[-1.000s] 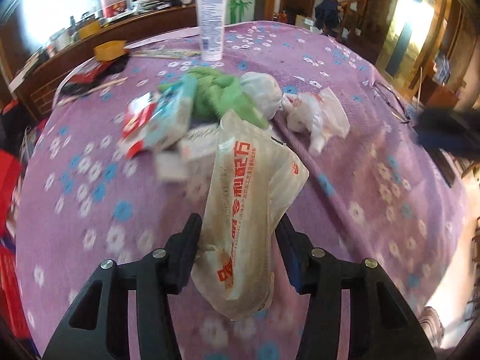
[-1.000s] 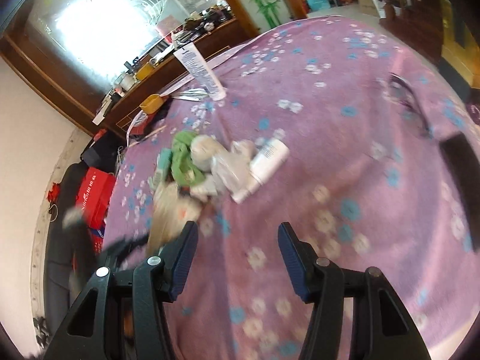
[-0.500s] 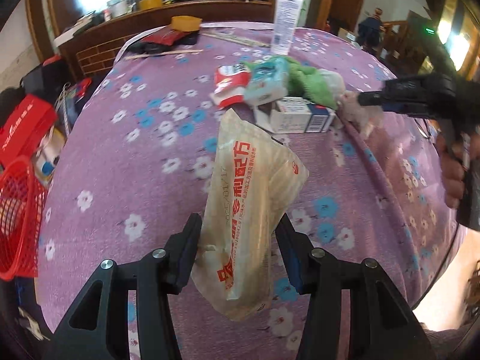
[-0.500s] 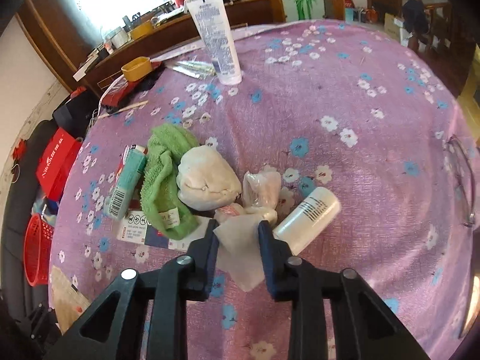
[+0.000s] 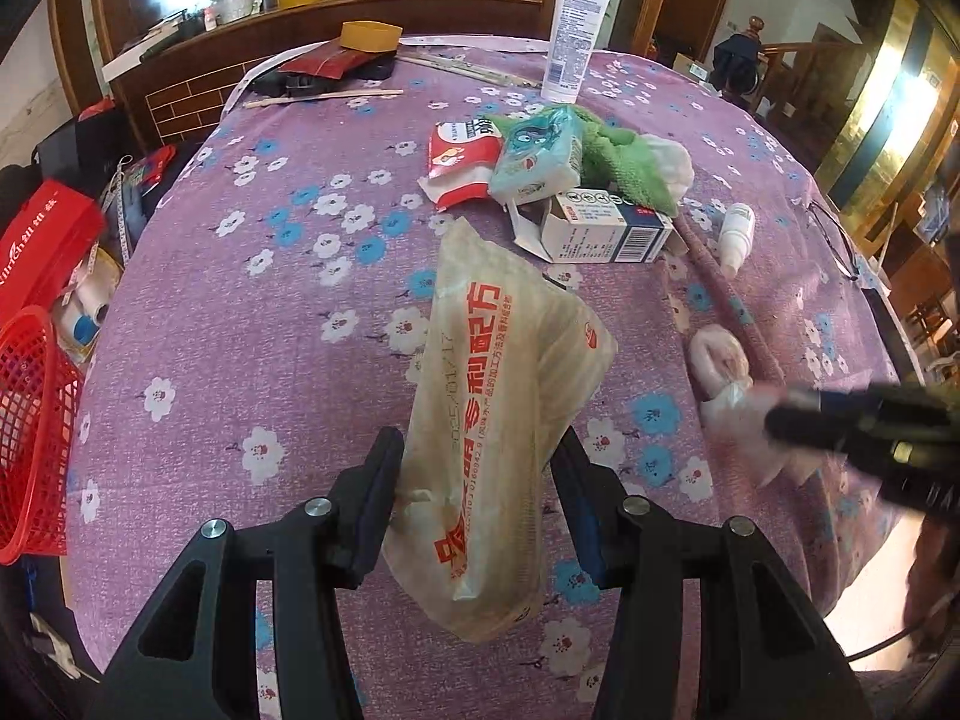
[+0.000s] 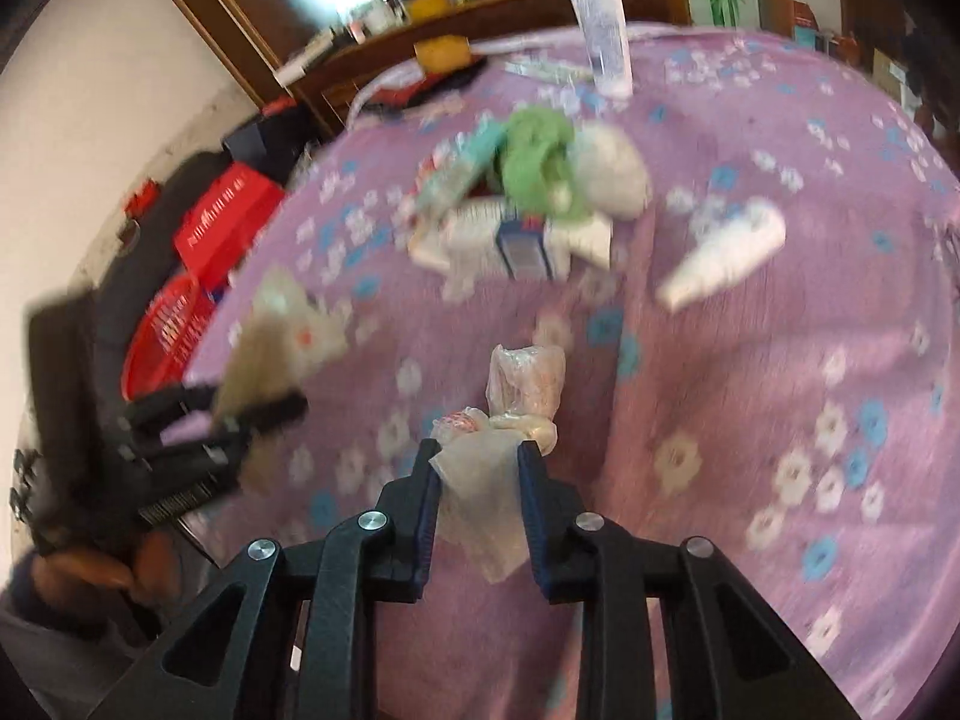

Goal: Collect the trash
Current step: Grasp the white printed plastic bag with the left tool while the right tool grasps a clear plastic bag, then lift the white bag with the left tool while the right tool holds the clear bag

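My left gripper [image 5: 477, 456] is shut on a beige plastic wrapper with orange lettering [image 5: 504, 420], held above the purple flowered tablecloth [image 5: 252, 312]. My right gripper [image 6: 477, 459] is shut on a crumpled clear plastic bag [image 6: 516, 414], lifted over the cloth near the front edge; it shows blurred in the left wrist view [image 5: 726, 384]. A trash pile lies mid-table: red-and-white packet [image 5: 462, 162], teal tissue pack [image 5: 540, 150], green cloth [image 5: 624, 162], white carton [image 5: 606, 231], small white bottle [image 5: 737, 231].
A red mesh basket [image 5: 30, 438] and a red box [image 5: 42, 246] are off the table's left edge. A tall white tube [image 5: 573, 42], yellow bowl [image 5: 369, 36] and chopsticks [image 5: 324, 98] sit at the far side. Glasses [image 5: 831, 228] lie at right.
My right gripper has pulled the clear plastic bag away from the pile toward the front edge. My left gripper still holds the wrapper and has shifted left and back a little.
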